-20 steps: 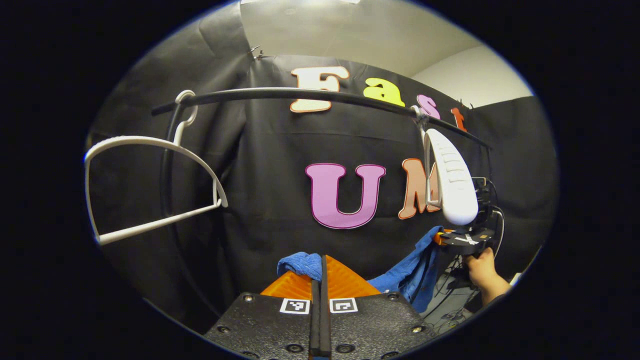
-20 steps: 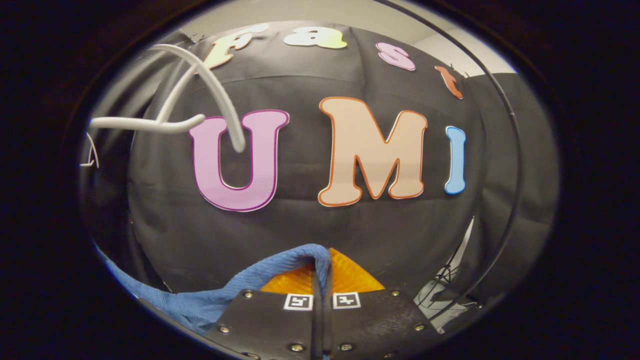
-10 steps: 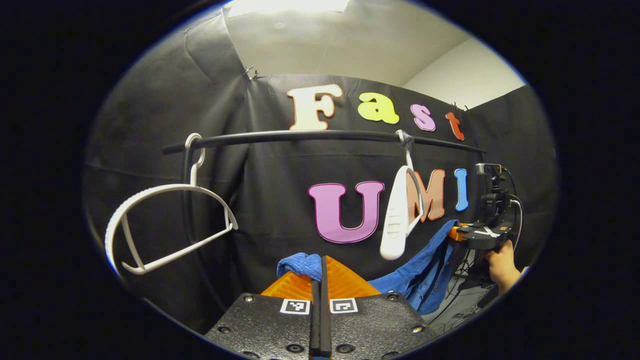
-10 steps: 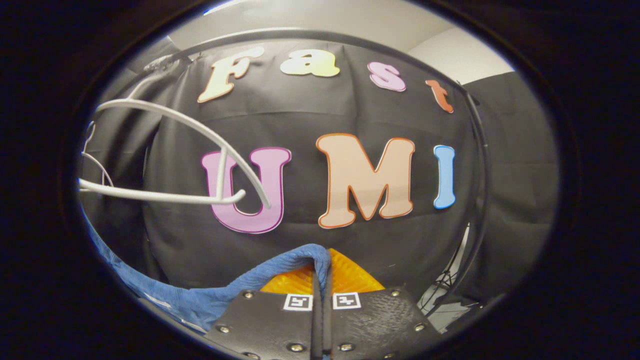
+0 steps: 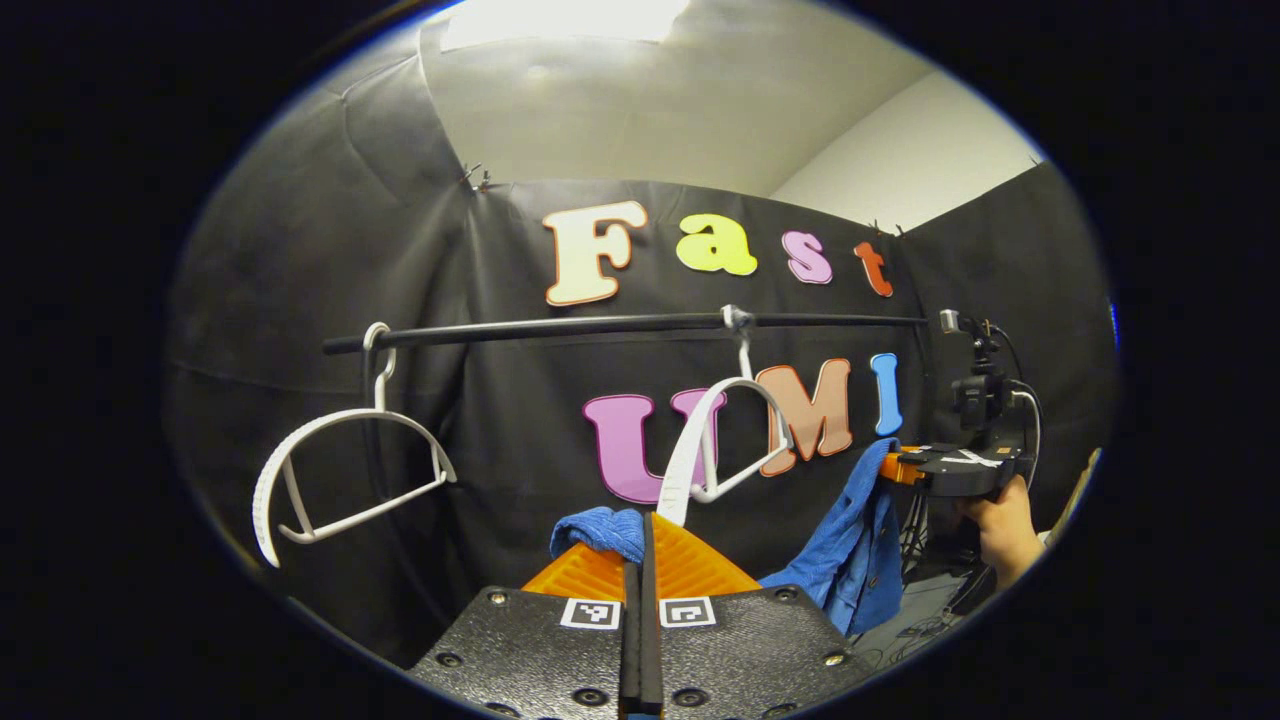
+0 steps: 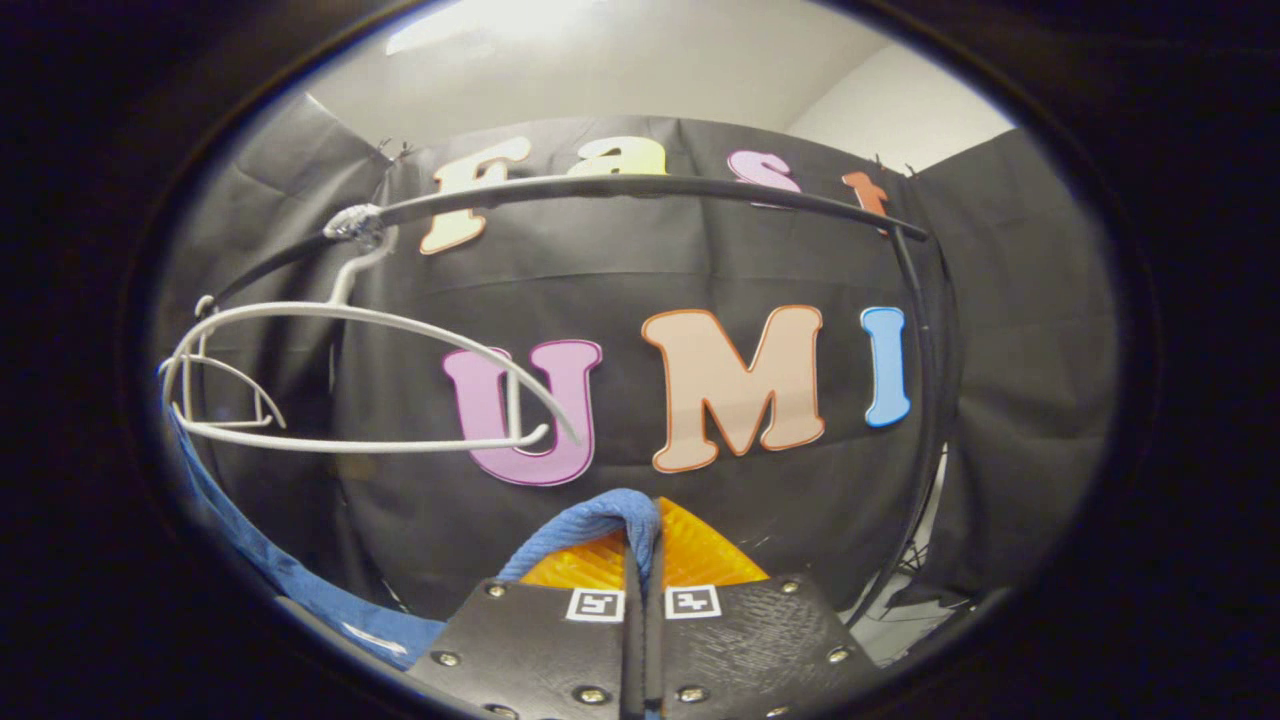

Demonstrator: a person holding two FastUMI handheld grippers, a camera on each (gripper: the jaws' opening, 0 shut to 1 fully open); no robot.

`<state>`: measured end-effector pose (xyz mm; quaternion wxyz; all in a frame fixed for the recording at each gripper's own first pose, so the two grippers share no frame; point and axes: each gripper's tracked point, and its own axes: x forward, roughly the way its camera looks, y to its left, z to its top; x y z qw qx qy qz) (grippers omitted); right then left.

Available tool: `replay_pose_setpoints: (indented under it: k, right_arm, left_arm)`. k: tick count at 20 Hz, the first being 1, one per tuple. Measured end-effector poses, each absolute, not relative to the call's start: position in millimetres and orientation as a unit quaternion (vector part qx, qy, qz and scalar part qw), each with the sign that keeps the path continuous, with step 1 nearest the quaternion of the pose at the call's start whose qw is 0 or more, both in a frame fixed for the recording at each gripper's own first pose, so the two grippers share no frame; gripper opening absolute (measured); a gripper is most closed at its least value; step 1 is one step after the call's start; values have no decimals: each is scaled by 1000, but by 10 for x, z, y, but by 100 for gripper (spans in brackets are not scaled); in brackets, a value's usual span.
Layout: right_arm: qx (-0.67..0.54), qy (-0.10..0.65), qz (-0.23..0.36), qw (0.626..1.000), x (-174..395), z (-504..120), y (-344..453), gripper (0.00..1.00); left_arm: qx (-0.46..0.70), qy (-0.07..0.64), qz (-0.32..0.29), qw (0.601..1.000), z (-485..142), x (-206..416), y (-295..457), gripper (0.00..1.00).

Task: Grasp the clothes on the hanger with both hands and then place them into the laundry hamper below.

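With both claws, left (image 5: 640, 560) and right (image 6: 645, 560), clenched on the blue shirt (image 5: 850, 545), which sags between them clear of the hanger (image 5: 725, 440), I should lower evenly, releasing only over the hamper.

Black cloth wall (image 5: 330, 250) hangs before me from nine to three o'clock. At twelve, a pale ceiling (image 5: 640, 90) carries a bright light panel (image 5: 560, 20). Toward two o'clock a white wall (image 5: 920, 170) rises behind the cloth. A black rail (image 5: 600, 325) crosses the cloth horizontally.
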<state>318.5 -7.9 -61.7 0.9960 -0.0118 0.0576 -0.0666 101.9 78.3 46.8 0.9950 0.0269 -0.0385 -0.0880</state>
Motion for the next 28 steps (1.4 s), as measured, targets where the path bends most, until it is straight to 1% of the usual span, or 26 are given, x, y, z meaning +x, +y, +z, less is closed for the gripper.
replay_pose_setpoints:
  k: [3, 5, 6, 7, 8, 9, 10, 11, 12, 16, 17, 18, 24, 28]
  right_arm:
    - [-3, 59, -46, 997, 3022, -602, 105, 1]
    - [2, 54, -32, 998, 2895, -576, 266, 1]
    - [8, 52, -21, 998, 2829, -568, 363, 0]
    - [14, 53, -10, 998, 2761, -591, 464, 4]
    - [19, 52, -5, 998, 2688, -601, 541, 1]
    - [23, 53, 4, 998, 2631, -600, 616, 1]
    - [23, 53, 13, 998, 2586, -616, 701, 4]
    - [21, 56, 22, 998, 2541, -633, 784, 1]
    - [18, 58, 29, 998, 2504, -641, 850, 1]
    - [20, 55, 44, 997, 2396, -628, 991, 1]
    - [22, 54, 42, 997, 2361, -613, 981, 4]
    - [25, 51, 43, 997, 2342, -605, 992, 1]
    - [37, 35, 47, 998, 2285, -479, 1050, 1]
    - [35, 18, 51, 998, 2262, -385, 1063, 1]
  left_arm:
    - [10, -30, -94, 995, 400, 985, 693, 0]
    - [-3, -23, -81, 996, 291, 979, 742, 0]
    - [-20, -15, -85, 996, 207, 970, 695, 0]
    - [-38, -1, -92, 995, 105, 952, 644, 0]
    - [-47, 11, -93, 995, -7, 954, 634, 0]
    - [-48, 19, -93, 994, -80, 983, 621, 0]
    - [-44, 27, -93, 994, -138, 1022, 602, 0]
    - [-38, 33, -93, 994, -169, 1047, 572, 0]
    - [-34, 33, -95, 994, -171, 1065, 524, 0]
    - [-31, 25, -112, 993, -111, 1107, 294, 0]
    - [-31, 21, -115, 993, -73, 1114, 252, 0]
    - [-30, 18, -115, 993, -53, 1107, 225, 0]
    - [-29, 1, -147, 989, 145, 1129, -147, 0]
    - [-25, -29, -176, 984, 348, 1113, -448, 0]
